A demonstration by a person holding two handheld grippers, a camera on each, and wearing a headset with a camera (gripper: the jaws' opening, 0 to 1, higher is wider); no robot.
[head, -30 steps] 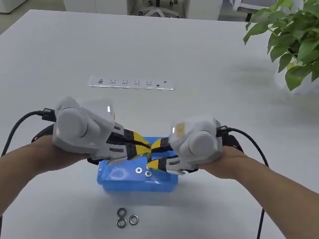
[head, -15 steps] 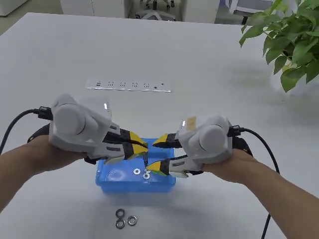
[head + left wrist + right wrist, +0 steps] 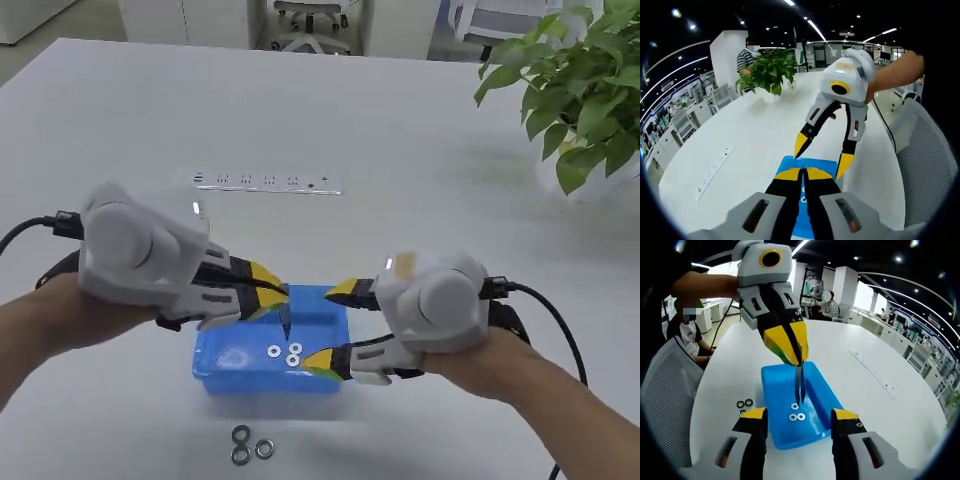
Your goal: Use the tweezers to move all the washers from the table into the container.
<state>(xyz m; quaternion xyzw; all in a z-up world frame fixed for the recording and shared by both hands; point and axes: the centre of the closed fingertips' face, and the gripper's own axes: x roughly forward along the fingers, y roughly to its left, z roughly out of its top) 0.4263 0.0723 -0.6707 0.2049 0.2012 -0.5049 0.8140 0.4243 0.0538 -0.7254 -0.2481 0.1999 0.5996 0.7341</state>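
The blue container sits on the white table between my grippers, with three washers inside. Three more washers lie on the table just in front of it. My left gripper is shut on dark tweezers that point down into the container. In the right gripper view the tweezers end just above the washers in the container. My right gripper stands open at the container's right end, nothing between its jaws. The left gripper view shows the left gripper shut and the right gripper open opposite it.
A white power strip lies further back on the table. A potted green plant stands at the far right. Cables run from both grippers toward me. The loose washers lie near the table's front edge.
My right gripper has drawn back to the right and its jaws stand wider apart. The left gripper stays over the container with the tweezers.
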